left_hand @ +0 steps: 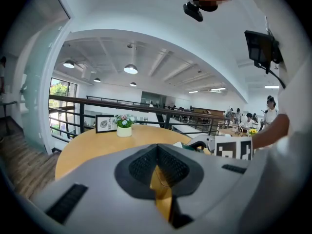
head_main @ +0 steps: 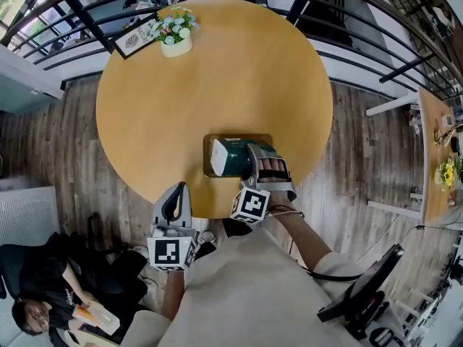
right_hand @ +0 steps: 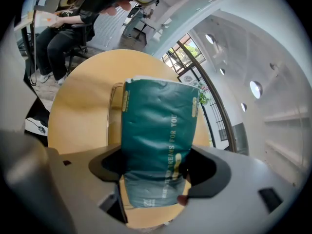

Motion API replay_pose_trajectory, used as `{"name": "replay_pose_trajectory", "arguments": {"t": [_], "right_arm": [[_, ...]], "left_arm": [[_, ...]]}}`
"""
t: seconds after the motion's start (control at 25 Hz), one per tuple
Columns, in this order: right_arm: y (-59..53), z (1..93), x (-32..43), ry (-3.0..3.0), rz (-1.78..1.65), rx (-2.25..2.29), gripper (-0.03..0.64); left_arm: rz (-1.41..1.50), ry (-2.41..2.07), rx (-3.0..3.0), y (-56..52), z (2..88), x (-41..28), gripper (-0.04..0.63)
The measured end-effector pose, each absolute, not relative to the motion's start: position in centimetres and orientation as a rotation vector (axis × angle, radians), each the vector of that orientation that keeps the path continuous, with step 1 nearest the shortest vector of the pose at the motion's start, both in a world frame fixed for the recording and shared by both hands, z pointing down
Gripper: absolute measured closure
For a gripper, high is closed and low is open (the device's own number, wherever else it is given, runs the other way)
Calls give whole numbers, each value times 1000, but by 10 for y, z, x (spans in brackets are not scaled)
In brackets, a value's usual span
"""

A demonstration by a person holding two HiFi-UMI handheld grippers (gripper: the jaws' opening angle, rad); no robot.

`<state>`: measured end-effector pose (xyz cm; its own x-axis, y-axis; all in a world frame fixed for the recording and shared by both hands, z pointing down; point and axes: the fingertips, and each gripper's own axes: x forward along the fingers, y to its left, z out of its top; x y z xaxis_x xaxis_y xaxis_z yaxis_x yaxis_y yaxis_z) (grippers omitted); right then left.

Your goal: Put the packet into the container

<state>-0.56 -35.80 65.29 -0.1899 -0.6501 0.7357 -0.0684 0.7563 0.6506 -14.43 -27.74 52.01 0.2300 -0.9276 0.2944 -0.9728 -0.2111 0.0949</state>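
Observation:
A teal green packet (head_main: 230,157) with white print lies over a low clear rectangular container (head_main: 239,136) near the front edge of the round wooden table (head_main: 217,78). My right gripper (head_main: 255,162) is shut on the packet's near end. In the right gripper view the packet (right_hand: 158,130) runs away from the jaws, held at its lower part, with the container's rim (right_hand: 112,112) showing beside and under it. My left gripper (head_main: 177,192) hangs at the table's front edge, left of the container. Its pads (left_hand: 141,165) meet with nothing between them.
A white pot of flowers (head_main: 176,38) and a framed card (head_main: 137,38) stand at the table's far left. Black railing (head_main: 65,13) curves behind the table. A person in black (head_main: 43,288) sits at lower left. Another table (head_main: 432,150) stands at right.

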Motion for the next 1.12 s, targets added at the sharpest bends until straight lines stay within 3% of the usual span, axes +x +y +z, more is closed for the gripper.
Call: {"name": "replay_pose_trajectory", "arguments": {"t": [1.12], "right_arm": [[-374, 718, -21, -1633, -414, 220, 244]], "left_arm": [[227, -1886, 2172, -267, 512, -170, 591]]}}
